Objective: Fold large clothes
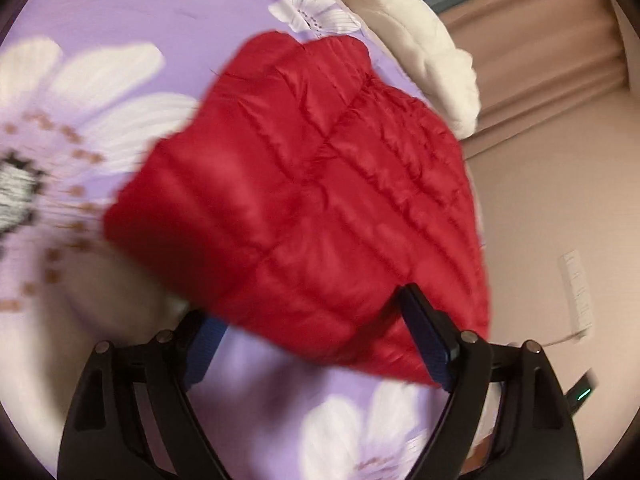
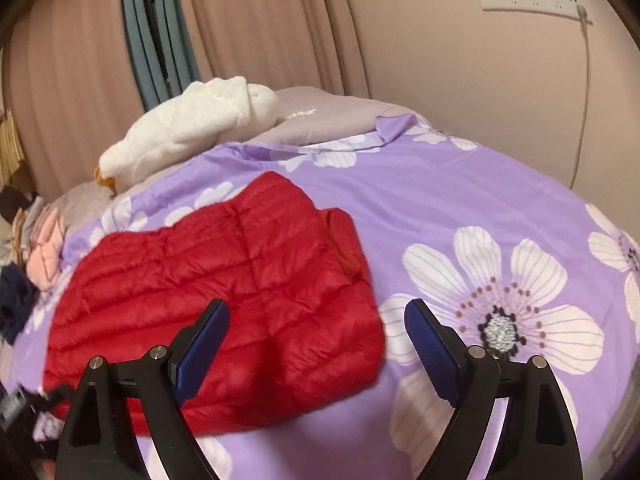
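Note:
A red quilted down jacket (image 1: pixel 304 184) lies folded into a compact bundle on the purple flowered bedsheet (image 1: pixel 120 12). My left gripper (image 1: pixel 308 312) stands open at the jacket's near edge. The red fabric covers its left fingertip, its right finger (image 1: pixel 424 332) lies in front of the fabric, and neither pad presses on it. In the right wrist view the jacket (image 2: pixel 224 292) sits left of centre on the bedsheet (image 2: pixel 440 208). My right gripper (image 2: pixel 318 308) hangs open just above the jacket's near right corner, with nothing held.
A white plush toy (image 2: pixel 192 132) and a grey pillow (image 2: pixel 320 116) lie at the bed's far end against beige curtains. A heap of other clothes (image 2: pixel 40 248) sits off the bed's left side. A power strip (image 2: pixel 532 0) with a cable hangs on the wall.

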`<state>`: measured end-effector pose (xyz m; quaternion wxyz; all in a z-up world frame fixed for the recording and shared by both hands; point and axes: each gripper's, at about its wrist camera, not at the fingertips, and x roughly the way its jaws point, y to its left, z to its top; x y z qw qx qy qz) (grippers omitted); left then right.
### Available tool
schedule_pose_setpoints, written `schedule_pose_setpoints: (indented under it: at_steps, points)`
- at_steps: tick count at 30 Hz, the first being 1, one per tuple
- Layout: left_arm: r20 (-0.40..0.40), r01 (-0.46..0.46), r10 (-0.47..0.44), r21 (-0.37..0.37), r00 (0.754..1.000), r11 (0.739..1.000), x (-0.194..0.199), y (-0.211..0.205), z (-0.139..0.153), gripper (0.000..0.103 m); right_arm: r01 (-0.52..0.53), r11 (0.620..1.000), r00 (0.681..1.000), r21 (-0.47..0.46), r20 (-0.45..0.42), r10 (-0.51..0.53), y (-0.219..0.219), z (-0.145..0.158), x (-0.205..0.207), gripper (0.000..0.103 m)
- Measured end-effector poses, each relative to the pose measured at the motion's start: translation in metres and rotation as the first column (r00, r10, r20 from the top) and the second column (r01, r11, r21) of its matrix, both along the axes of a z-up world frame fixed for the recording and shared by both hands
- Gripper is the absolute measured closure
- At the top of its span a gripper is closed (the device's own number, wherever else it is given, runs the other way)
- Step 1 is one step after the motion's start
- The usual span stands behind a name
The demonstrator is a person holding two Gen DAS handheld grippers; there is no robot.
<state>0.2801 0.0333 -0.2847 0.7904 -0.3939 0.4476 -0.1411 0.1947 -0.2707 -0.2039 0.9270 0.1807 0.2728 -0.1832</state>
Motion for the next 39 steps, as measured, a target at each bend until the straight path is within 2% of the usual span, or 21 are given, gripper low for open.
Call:
schedule_pose_setpoints:
  at_steps: [1,5,8,10,12,15,16,17,18,20,21,23,24,27,28,29,32,34,36,38,39]
  points:
    - [-0.010,-0.033,0.033,-0.052,0.999,0.998,0.004,0.002,-0.004,0.016,0.003,1.000,1.000,0.002,-0.006,-0.003,0.000,-0.002,-0.003,0.014]
    - [-0.026,-0.107,0.104,-0.181,0.994,0.978,0.015,0.008,-0.009,0.015,0.000,0.997,1.000,0.077,-0.016,0.001,-0.011,-0.012,0.001,0.014]
    - [-0.051,-0.143,0.135,-0.207,0.990,0.968,0.029,0.010,-0.011,0.019,0.025,0.997,0.999,0.070,-0.037,-0.022,-0.013,-0.021,0.009,0.014]
    - [-0.065,-0.175,0.166,-0.168,0.984,0.970,0.038,0.006,-0.011,0.025,0.042,0.996,0.997,0.072,-0.067,-0.038,-0.016,-0.029,0.016,0.014]
    - [-0.054,-0.217,0.213,-0.097,0.976,0.971,0.043,0.002,-0.009,0.034,0.037,0.993,0.996,0.113,-0.079,-0.028,-0.020,-0.039,0.019,0.014]
    - [0.021,-0.228,0.227,0.085,0.974,0.970,0.049,-0.019,0.001,0.040,0.030,0.978,0.995,0.209,-0.102,-0.009,-0.028,-0.062,0.025,0.015]
    - [0.061,-0.232,0.225,0.164,0.973,0.959,0.048,-0.028,0.006,0.042,0.030,0.976,0.994,0.214,-0.108,-0.006,-0.029,-0.067,0.028,0.015]
    - [0.080,-0.238,0.226,0.200,0.971,0.950,0.049,-0.033,0.005,0.046,0.023,0.982,0.993,0.185,-0.116,-0.001,-0.026,-0.068,0.031,0.016]
    - [0.103,-0.248,0.229,0.236,0.968,0.940,0.045,-0.037,0.008,0.048,0.013,0.989,0.991,0.149,-0.133,0.008,-0.021,-0.065,0.036,0.019]
    - [0.138,-0.273,0.242,0.286,0.960,0.919,0.036,-0.041,0.016,0.060,-0.037,0.993,0.988,0.116,-0.142,0.054,-0.012,-0.062,0.043,0.046]
    - [0.151,-0.279,0.243,0.309,0.958,0.909,0.033,-0.041,0.021,0.063,-0.067,0.992,0.987,0.103,-0.139,0.081,-0.007,-0.060,0.045,0.048]
    - [0.177,-0.281,0.232,0.346,0.956,0.895,0.030,-0.042,0.030,0.072,-0.078,0.991,0.988,0.107,-0.127,0.092,-0.004,-0.057,0.043,0.059]
    - [0.193,-0.285,0.227,0.365,0.954,0.886,0.025,-0.042,0.035,0.073,-0.080,0.987,0.989,0.137,-0.113,0.095,-0.005,-0.056,0.041,0.062]
    - [0.259,-0.333,0.237,0.438,0.936,0.835,0.006,-0.027,0.048,0.076,-0.138,0.964,0.985,0.229,-0.071,0.158,-0.003,-0.056,0.034,0.070]
    - [0.272,-0.352,0.250,0.447,0.929,0.822,-0.002,-0.018,0.054,0.077,-0.163,0.958,0.981,0.236,-0.063,0.182,0.002,-0.055,0.032,0.072]
    - [0.273,-0.358,0.257,0.443,0.927,0.822,-0.008,-0.009,0.054,0.077,-0.185,0.955,0.977,0.234,-0.057,0.204,0.009,-0.053,0.029,0.072]
    - [0.262,-0.377,0.293,0.375,0.919,0.847,-0.032,0.024,0.058,0.076,-0.223,0.949,0.969,0.221,-0.054,0.240,0.031,-0.049,0.019,0.072]
    - [0.255,-0.392,0.319,0.336,0.913,0.856,-0.051,0.043,0.058,0.074,-0.243,0.934,0.964,0.262,-0.042,0.262,0.038,-0.051,0.013,0.072]
    - [0.254,-0.395,0.321,0.342,0.912,0.853,-0.062,0.050,0.056,0.067,-0.254,0.916,0.961,0.310,-0.029,0.276,0.041,-0.054,0.008,0.072]
    - [0.227,-0.396,0.335,0.325,0.914,0.859,-0.058,0.053,0.045,0.054,-0.236,0.927,0.964,0.291,-0.048,0.260,0.041,-0.057,0.009,0.070]
    - [0.190,-0.392,0.347,0.312,0.918,0.866,-0.052,0.054,0.038,0.051,-0.226,0.935,0.965,0.273,-0.068,0.253,0.042,-0.059,0.010,0.069]
